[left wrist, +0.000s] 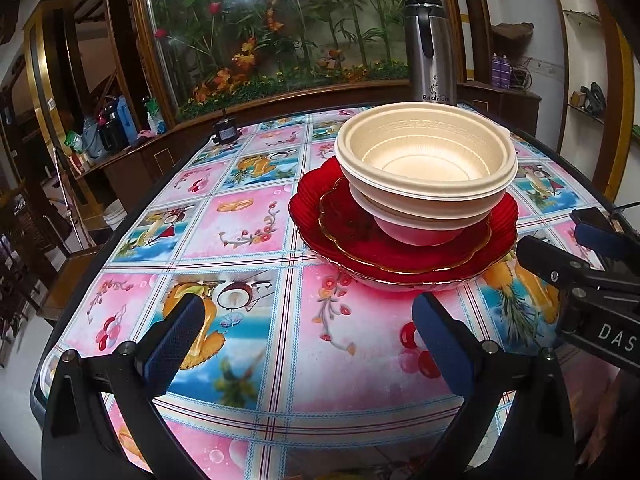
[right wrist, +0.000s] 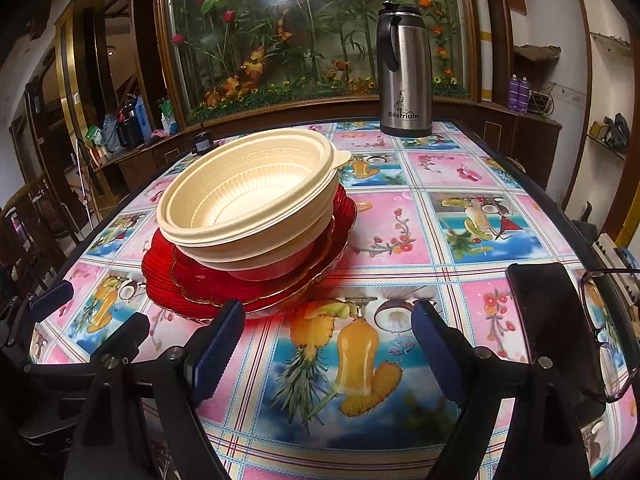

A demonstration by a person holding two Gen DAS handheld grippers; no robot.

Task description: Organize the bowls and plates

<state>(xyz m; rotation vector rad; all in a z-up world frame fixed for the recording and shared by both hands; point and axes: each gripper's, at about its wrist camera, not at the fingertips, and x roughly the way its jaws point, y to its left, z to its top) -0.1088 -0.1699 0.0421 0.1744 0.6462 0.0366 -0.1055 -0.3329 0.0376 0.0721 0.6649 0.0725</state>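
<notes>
One stack stands on the table: cream bowls (left wrist: 426, 156) nested on a smaller white bowl (left wrist: 416, 230), on a gold-rimmed red plate (left wrist: 352, 220), on a larger red plate (left wrist: 308, 216). The stack also shows in the right wrist view, with the cream bowls (right wrist: 248, 188) above the red plates (right wrist: 192, 284). My left gripper (left wrist: 308, 328) is open and empty, just in front and left of the stack. My right gripper (right wrist: 328, 340) is open and empty, just in front and right of the stack; its fingers (left wrist: 560, 268) show at the right edge of the left wrist view.
A steel thermos jug (right wrist: 404, 72) stands at the table's far edge. A black phone (right wrist: 556, 320) and eyeglasses (right wrist: 612, 328) lie at the right edge near my right gripper. The table (left wrist: 248, 216) has a bright patterned cloth. A small black object (left wrist: 226, 132) sits at the far left edge.
</notes>
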